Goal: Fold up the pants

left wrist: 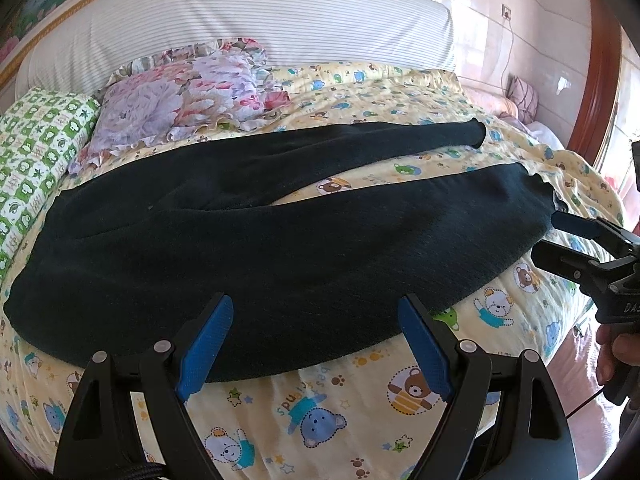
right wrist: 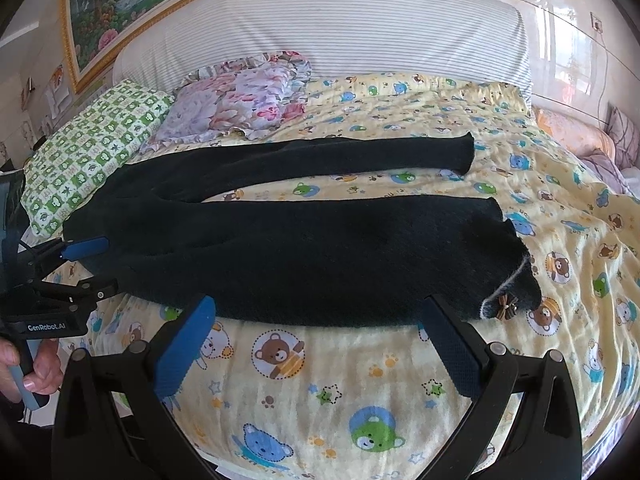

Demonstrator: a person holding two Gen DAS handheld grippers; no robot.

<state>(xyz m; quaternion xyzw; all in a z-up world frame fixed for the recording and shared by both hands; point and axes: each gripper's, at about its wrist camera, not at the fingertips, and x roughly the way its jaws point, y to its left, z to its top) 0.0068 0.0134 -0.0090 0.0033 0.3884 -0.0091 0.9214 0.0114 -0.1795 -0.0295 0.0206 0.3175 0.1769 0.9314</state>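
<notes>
Black pants [left wrist: 248, 248] lie flat across the bed, waist at the left, both legs spread toward the right. In the right wrist view the pants [right wrist: 312, 256] show a small brown bow [right wrist: 507, 303] at the near leg's cuff. My left gripper [left wrist: 316, 344] is open and empty, its blue pads just at the near edge of the pants. My right gripper [right wrist: 320, 344] is open and empty, just short of the near leg. The right gripper also shows in the left wrist view [left wrist: 568, 240] by the cuff; the left gripper shows in the right wrist view [right wrist: 92, 264] by the waist.
The bed has a yellow bear-print quilt [left wrist: 360, 412]. A floral pillow [left wrist: 188, 96] and a green checked pillow [left wrist: 36, 144] lie behind the pants. A striped headboard cushion [right wrist: 320, 28] stands at the back. A wooden frame [left wrist: 600, 80] is at the right.
</notes>
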